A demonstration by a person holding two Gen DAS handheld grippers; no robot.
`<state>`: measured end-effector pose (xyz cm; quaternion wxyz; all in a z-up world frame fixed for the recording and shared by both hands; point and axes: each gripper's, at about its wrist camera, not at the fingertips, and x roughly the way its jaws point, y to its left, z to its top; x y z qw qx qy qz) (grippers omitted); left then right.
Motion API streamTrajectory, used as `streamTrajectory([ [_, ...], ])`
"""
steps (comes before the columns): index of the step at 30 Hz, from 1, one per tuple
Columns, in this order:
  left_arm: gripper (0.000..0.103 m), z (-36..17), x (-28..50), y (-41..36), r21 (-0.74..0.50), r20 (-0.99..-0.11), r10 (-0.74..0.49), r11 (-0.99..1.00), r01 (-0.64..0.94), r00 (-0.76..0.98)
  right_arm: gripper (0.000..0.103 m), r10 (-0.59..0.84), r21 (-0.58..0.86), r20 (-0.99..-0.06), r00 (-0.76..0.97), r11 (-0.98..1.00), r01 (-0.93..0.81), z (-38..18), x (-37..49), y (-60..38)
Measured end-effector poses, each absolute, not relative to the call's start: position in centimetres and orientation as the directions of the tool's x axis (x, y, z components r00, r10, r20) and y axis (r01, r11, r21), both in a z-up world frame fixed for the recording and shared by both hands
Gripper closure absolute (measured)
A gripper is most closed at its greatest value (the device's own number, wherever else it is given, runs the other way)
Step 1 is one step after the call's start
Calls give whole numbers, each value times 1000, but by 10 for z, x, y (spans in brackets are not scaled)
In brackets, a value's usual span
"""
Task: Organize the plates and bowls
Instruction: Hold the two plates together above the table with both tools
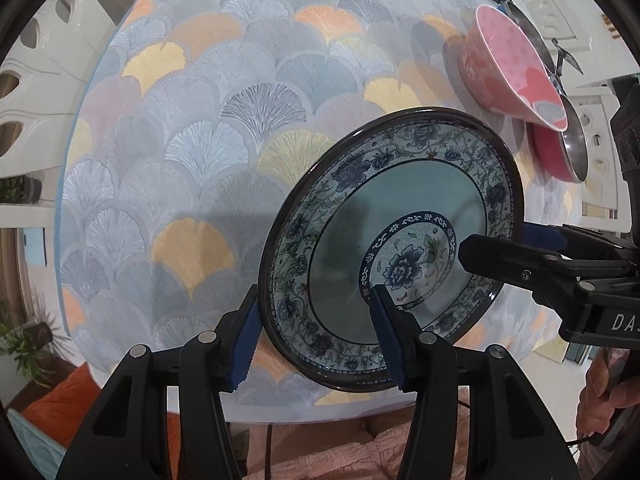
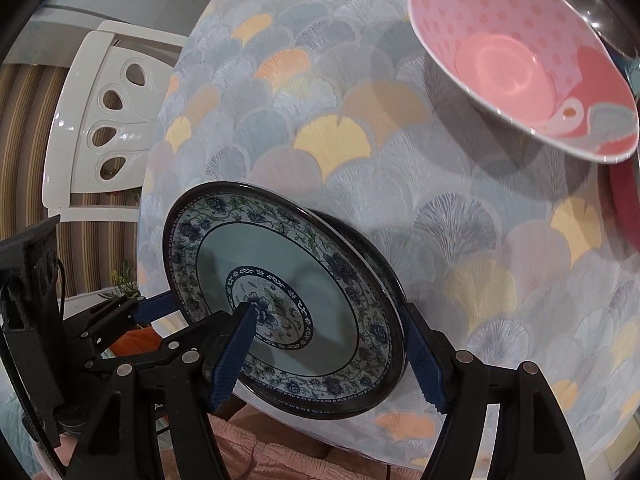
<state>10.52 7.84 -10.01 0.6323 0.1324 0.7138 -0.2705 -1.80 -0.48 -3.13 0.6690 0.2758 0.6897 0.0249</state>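
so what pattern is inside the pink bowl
Pink polka dots on paler pink in the pink bowl, clearest in the right wrist view.

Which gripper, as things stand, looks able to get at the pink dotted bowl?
Probably neither yet. Both the left gripper and the right gripper have fingers straddling the rim of the blue floral plate. The pink dotted bowl sits apart, unobstructed, on the tablecloth, nearer the right gripper.

Each fisheye camera sits directly behind its own gripper fingers and faces steeply down onto the patterned tablecloth [image 1: 192, 152] at close range. The left wrist view looks from the near table edge; the right wrist view looks from further right. Both share the blue floral plate [image 1: 392, 248] [image 2: 284, 300] and pink bowl [image 1: 516, 68] [image 2: 520, 56].
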Motion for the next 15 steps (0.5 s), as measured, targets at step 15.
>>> streamTrajectory([
  [15, 51, -110, 96, 68, -195, -978, -113, 798, 570, -176, 31, 420, 410, -906, 55, 837, 363, -33, -22, -5],
])
